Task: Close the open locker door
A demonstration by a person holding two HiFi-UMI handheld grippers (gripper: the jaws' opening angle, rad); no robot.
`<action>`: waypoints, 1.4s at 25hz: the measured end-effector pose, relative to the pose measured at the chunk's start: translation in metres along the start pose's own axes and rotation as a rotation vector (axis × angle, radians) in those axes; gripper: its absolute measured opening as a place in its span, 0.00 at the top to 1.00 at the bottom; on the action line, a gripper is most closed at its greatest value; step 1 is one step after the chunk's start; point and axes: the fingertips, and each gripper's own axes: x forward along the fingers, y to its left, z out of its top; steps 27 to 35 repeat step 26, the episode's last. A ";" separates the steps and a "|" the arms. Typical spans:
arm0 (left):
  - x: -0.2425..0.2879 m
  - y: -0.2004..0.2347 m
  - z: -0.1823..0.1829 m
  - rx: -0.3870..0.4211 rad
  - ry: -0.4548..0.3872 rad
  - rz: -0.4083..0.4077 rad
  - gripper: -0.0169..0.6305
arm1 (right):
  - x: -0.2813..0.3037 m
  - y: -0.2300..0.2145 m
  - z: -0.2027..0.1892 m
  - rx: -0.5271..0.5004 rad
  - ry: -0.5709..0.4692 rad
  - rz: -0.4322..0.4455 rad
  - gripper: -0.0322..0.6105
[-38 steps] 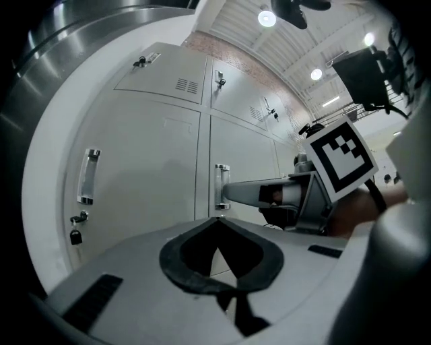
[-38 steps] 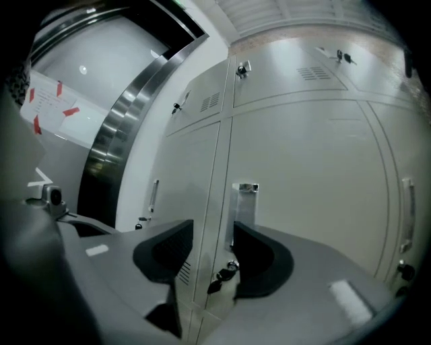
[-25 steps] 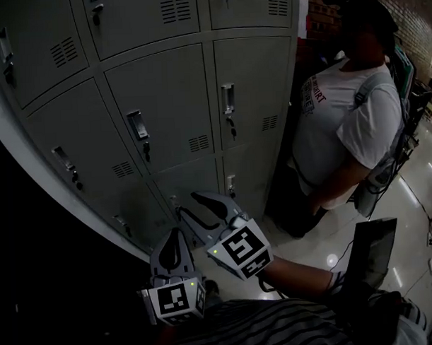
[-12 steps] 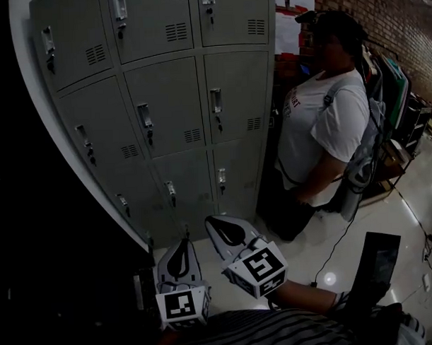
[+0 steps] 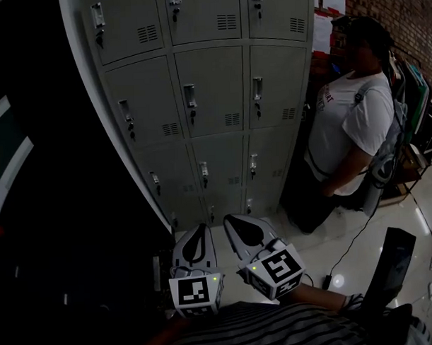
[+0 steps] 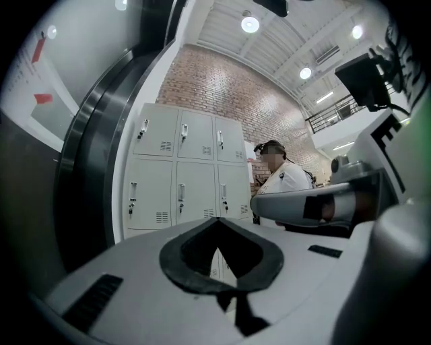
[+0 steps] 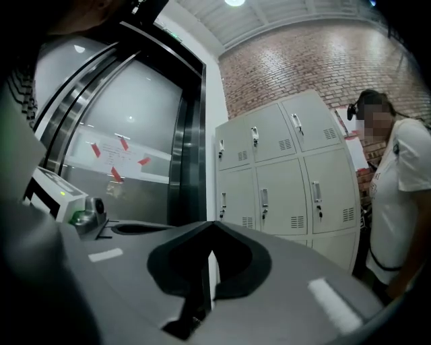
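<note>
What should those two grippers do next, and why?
Probably just lower the left gripper and right gripper and stop. The lockers all look shut and flush, with none ajar in any view. Both grippers hang well short of them, each with its jaws together on nothing.

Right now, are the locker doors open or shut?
Shut: every door on the lockers that shows sits flush with its neighbours, none swung out.

Left hand-held gripper (image 5: 201,227) and right hand-held gripper (image 5: 227,219) are grey, shirt (image 5: 278,330) striped.
</note>
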 end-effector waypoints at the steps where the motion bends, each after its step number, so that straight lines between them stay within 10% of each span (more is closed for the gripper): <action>1: -0.004 0.003 -0.001 0.001 0.001 -0.002 0.97 | 0.001 0.007 0.000 -0.001 -0.002 0.001 0.95; 35: -0.002 0.006 -0.004 0.005 -0.015 -0.053 0.97 | 0.009 0.014 -0.008 -0.064 -0.008 -0.018 0.95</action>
